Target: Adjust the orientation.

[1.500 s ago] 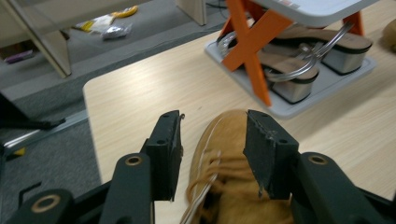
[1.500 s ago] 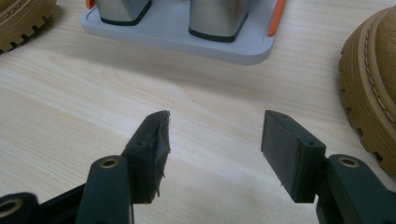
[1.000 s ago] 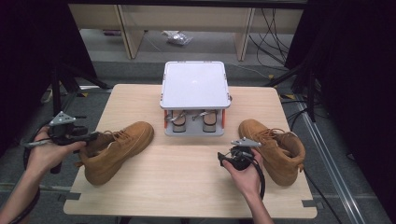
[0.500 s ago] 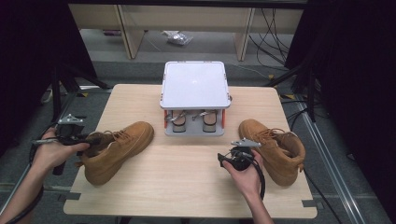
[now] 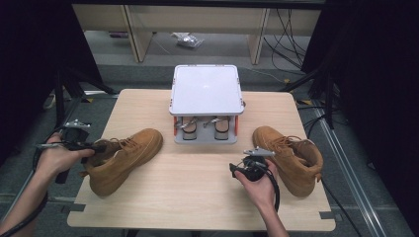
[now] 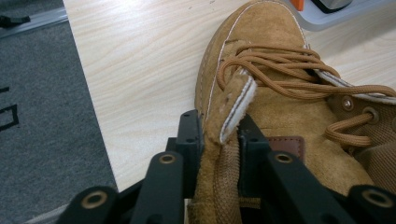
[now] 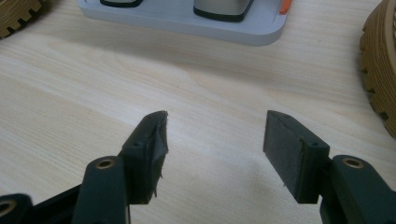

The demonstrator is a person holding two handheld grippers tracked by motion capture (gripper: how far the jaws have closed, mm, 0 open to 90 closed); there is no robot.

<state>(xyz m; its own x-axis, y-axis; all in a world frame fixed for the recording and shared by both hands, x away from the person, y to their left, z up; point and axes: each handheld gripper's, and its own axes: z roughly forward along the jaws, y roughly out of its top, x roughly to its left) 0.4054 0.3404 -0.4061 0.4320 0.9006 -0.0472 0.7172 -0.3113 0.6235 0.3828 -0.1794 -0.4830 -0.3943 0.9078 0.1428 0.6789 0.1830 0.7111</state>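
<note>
Two tan suede lace-up boots lie on the wooden table (image 5: 197,197). The left boot (image 5: 126,157) lies with its toe toward the rack, and my left gripper (image 5: 100,146) reaches into its ankle end. In the left gripper view the left gripper (image 6: 219,128) is shut on that boot's tongue (image 6: 233,105), just behind the laces (image 6: 275,70). The right boot (image 5: 292,153) rests at the table's right side. My right gripper (image 5: 243,170) hovers just left of it, and in its own view the right gripper (image 7: 212,140) is open over bare wood with nothing between its pads.
A white lidded rack (image 5: 206,91) stands at the back centre of the table with a pair of shoes (image 5: 205,128) on its lower shelf. Its base (image 7: 187,18) lies ahead of the right gripper. The right boot's lugged sole (image 7: 380,70) is close on the right.
My left hand and gripper have shifted slightly right, closer onto the left boot's ankle end. The right gripper and both boots have stayed in place.
</note>
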